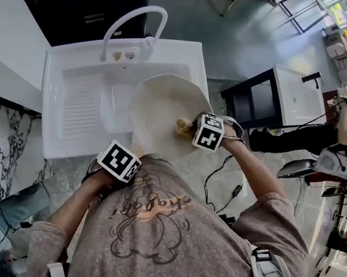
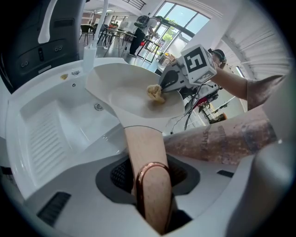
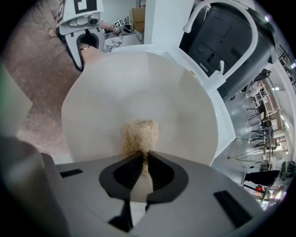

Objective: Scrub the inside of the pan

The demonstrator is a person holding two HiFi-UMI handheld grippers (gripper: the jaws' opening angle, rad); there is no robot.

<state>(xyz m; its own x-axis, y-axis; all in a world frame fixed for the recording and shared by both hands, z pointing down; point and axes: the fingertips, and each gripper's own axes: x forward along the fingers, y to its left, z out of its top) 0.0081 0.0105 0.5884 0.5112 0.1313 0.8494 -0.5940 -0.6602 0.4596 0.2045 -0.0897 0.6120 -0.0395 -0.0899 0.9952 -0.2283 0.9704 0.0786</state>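
Left tongs (image 2: 150, 185) are clamped on the pan's wooden handle (image 2: 143, 148), right at the copper ring (image 2: 152, 169) on its end. So the cream pan (image 3: 138, 88) sticks out straight ahead of them, tipped up over the white sink (image 1: 82, 54). Right tongs (image 3: 141, 169) are squeezed together on a little wad of tan fibrous scrubber (image 3: 140, 135). That wad is pressed against the inside of the pan, just in front of the tong tips. From the left tongs' side you can see the right tongs reaching in over the pan's rim from the right. The sink's ribbed drainboard (image 1: 81, 113) sits off to the left of the left tongs. The arched white faucet (image 1: 132, 23) is beyond the pan, past both tongs.
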